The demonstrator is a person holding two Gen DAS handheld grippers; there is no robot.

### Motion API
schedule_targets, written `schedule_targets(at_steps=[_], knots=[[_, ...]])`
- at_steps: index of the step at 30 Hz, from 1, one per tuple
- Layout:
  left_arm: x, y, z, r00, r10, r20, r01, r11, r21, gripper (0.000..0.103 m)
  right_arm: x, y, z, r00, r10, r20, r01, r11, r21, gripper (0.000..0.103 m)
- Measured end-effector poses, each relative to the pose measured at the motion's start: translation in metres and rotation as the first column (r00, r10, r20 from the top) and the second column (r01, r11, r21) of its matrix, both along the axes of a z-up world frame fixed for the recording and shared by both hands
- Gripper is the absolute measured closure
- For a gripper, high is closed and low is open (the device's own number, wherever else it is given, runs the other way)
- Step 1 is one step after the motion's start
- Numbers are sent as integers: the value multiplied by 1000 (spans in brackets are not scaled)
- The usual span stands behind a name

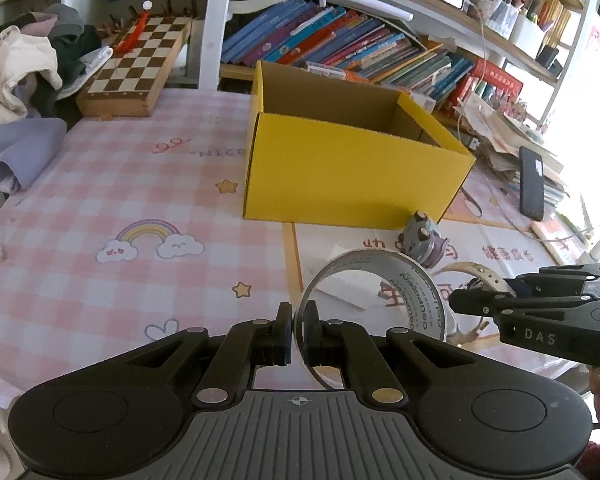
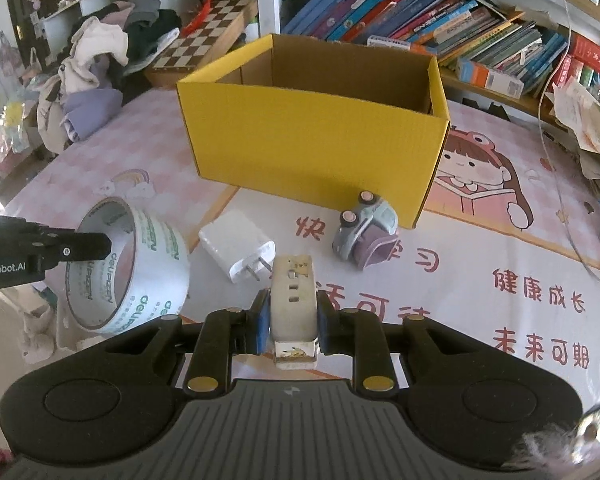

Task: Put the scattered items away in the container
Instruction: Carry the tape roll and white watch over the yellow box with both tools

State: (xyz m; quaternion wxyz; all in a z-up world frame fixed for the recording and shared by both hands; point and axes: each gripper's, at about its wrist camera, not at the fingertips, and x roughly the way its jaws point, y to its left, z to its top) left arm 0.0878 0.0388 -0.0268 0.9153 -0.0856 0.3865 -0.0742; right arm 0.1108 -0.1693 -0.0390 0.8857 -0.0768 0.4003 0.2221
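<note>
The left gripper [image 1: 296,330] has its fingers [image 1: 283,332] closed on the wall of the tape roll [image 1: 384,292], one finger inside the ring and one outside; the right gripper [image 2: 292,320] clamps a cream power adapter [image 2: 293,300] between its pads. The yellow box [image 2: 316,132] stands open ahead of both, apparently empty; a white charger [image 2: 238,246] lies just ahead-left of the right fingers, a toy car [image 2: 364,226] ahead-right, near the box's front wall. To do this well, lift each load above the near rim before travelling forward; release only once over the cavity; the thin tape wall may pivot, so move it steadily.
</note>
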Motion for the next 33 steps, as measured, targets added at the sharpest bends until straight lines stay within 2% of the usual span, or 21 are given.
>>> schedule_targets(at_steps=[12, 19, 25, 33], knots=[[8, 1, 30, 997, -25, 69, 27, 999, -35, 99, 0, -9, 43, 997, -13, 75, 8, 998, 65, 82], [29, -3, 54, 987, -49, 154, 56, 997, -44, 99, 10, -4, 75, 989, 22, 144, -34, 996, 83, 82], [56, -6, 74, 973, -57, 223, 66, 997, -33, 99, 34, -4, 98, 981, 37, 192, -57, 993, 103, 82], [104, -16, 90, 960, -64, 274, 68, 998, -7, 100, 83, -4, 122, 963, 59, 263, -92, 989, 115, 82]])
